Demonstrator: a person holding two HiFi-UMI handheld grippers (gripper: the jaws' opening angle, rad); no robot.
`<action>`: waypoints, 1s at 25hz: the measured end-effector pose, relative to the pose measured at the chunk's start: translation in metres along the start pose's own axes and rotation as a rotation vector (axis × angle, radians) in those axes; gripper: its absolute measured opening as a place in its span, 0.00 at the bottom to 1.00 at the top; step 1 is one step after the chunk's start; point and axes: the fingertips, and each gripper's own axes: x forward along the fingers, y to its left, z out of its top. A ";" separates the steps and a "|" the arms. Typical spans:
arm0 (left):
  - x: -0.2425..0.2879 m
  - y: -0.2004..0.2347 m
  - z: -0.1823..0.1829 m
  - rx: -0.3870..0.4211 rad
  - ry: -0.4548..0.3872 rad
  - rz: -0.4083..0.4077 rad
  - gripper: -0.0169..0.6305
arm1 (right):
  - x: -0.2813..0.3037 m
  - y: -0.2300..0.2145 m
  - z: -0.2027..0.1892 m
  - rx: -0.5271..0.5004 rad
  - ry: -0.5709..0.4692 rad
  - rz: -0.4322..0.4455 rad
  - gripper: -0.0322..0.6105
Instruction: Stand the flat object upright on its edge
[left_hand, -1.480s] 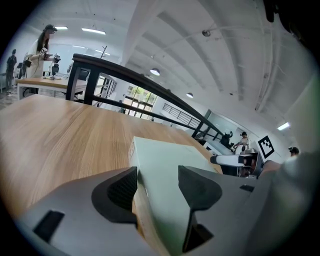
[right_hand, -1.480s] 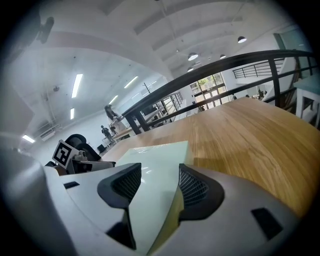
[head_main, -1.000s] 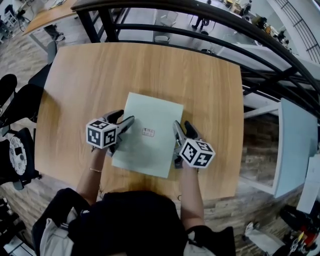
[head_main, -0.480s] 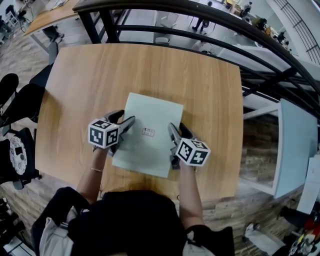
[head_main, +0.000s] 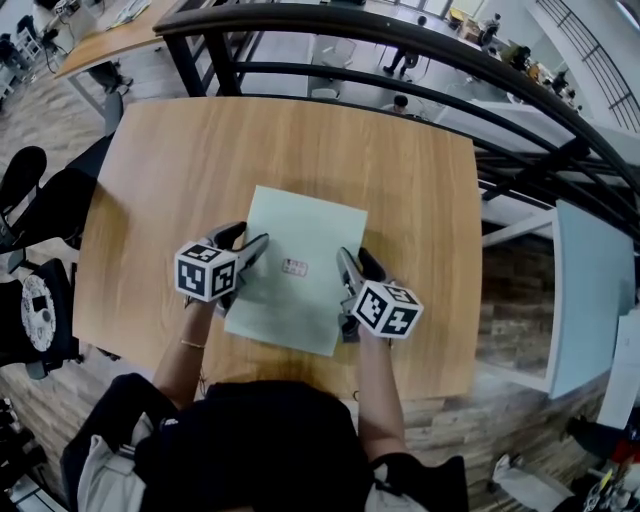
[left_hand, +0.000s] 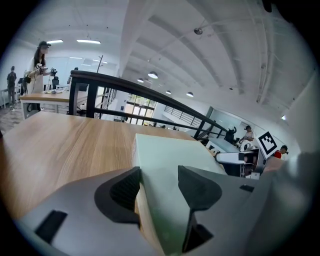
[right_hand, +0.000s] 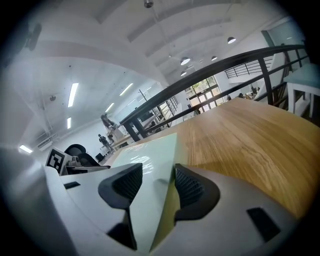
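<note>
A flat pale green panel (head_main: 300, 225) with a small label (head_main: 295, 267) lies on the wooden table (head_main: 190, 150). My left gripper (head_main: 248, 242) is at its left edge and my right gripper (head_main: 356, 260) at its right edge, both near the front corners. In the left gripper view the panel (left_hand: 167, 150) runs between the jaws, and the left gripper (left_hand: 157, 187) has closed on that edge, one pad on top and one outside. In the right gripper view the panel (right_hand: 150, 155) is likewise pinched by the right gripper (right_hand: 159, 182). The panel's underside is hidden.
A black railing (head_main: 400, 55) curves behind the table's far edge, with a drop to a lower floor beyond. Black chairs (head_main: 30, 200) stand at the left. A pale table (head_main: 590, 290) stands to the right. Bare wood surrounds the panel.
My right gripper has shifted left onto the panel's right edge. The left gripper and the panel have barely moved.
</note>
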 end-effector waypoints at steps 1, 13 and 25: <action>-0.003 -0.002 0.002 0.004 -0.005 0.002 0.40 | -0.004 0.002 0.002 0.000 -0.007 0.003 0.37; -0.049 -0.030 0.028 0.062 -0.101 0.026 0.40 | -0.043 0.037 0.031 -0.048 -0.107 0.048 0.37; -0.076 -0.042 0.053 0.064 -0.180 0.029 0.40 | -0.061 0.057 0.059 -0.100 -0.188 0.064 0.35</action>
